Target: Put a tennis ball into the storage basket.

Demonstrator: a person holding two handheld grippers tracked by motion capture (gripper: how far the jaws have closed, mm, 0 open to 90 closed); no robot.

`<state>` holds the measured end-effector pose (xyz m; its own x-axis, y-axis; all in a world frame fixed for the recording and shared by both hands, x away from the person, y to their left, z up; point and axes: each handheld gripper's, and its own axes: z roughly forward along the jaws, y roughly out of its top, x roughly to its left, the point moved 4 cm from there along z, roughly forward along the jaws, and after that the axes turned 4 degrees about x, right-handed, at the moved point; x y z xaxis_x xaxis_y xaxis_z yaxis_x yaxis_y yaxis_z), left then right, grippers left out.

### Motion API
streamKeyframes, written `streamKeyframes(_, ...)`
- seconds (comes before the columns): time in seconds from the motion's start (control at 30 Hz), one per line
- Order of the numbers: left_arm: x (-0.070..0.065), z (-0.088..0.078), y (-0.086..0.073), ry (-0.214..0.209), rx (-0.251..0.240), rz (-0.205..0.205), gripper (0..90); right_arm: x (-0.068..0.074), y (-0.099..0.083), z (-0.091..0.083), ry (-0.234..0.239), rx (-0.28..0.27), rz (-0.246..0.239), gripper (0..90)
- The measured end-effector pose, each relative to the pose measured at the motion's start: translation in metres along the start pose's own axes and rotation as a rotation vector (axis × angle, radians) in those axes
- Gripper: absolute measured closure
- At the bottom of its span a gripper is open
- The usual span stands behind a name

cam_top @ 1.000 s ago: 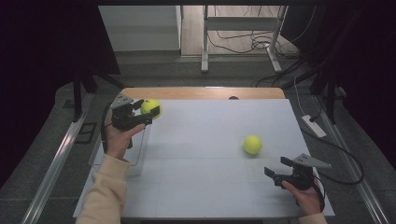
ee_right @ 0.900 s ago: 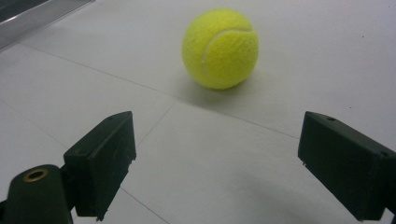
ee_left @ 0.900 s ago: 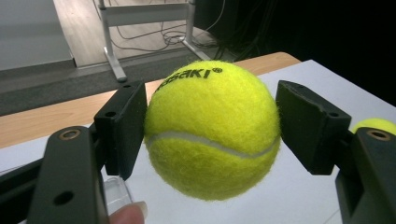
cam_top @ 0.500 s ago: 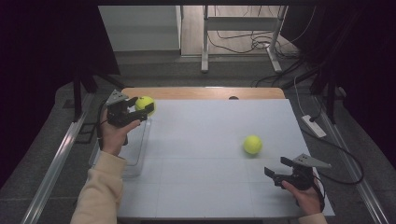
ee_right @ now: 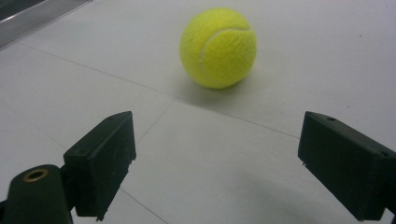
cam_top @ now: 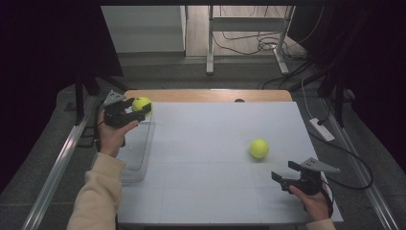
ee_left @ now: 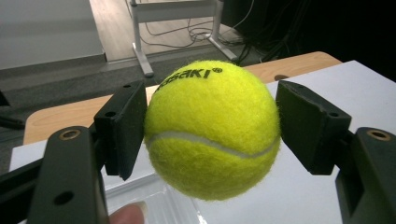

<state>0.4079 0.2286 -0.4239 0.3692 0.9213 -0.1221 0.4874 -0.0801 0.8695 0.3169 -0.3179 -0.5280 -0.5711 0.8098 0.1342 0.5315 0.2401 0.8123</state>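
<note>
The yellow tennis ball (ee_left: 212,128) sits squeezed between the left gripper's (cam_top: 125,112) black jaws, up at 10 o'clock over a clear box (cam_top: 135,152). Another ball (cam_top: 259,148) lies on the white table (cam_top: 206,139), at 11 o'clock from the wide-open right gripper (cam_top: 287,173).

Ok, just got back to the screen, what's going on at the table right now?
A person is working with a claw in each hand. The left claw is shut on a yellow tennis ball, held in the air above a clear plastic bin at the left edge of the white table. The right claw is open near the table's right front, pointing at a second tennis ball that lies on the table, apart from it.
</note>
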Motion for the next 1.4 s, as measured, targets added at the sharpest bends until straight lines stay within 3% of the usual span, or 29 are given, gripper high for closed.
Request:
streamKeyframes(0.8,0.037,0.000,-0.008,0.091,0.042,-0.043,28.5,0.001,0.000,0.000,0.001,-0.001,0.000,11.0)
streamKeyframes(1.4,0.051,-0.003,-0.013,0.129,0.071,-0.049,28.5,0.000,0.000,0.000,-0.001,-0.001,0.001,11.0)
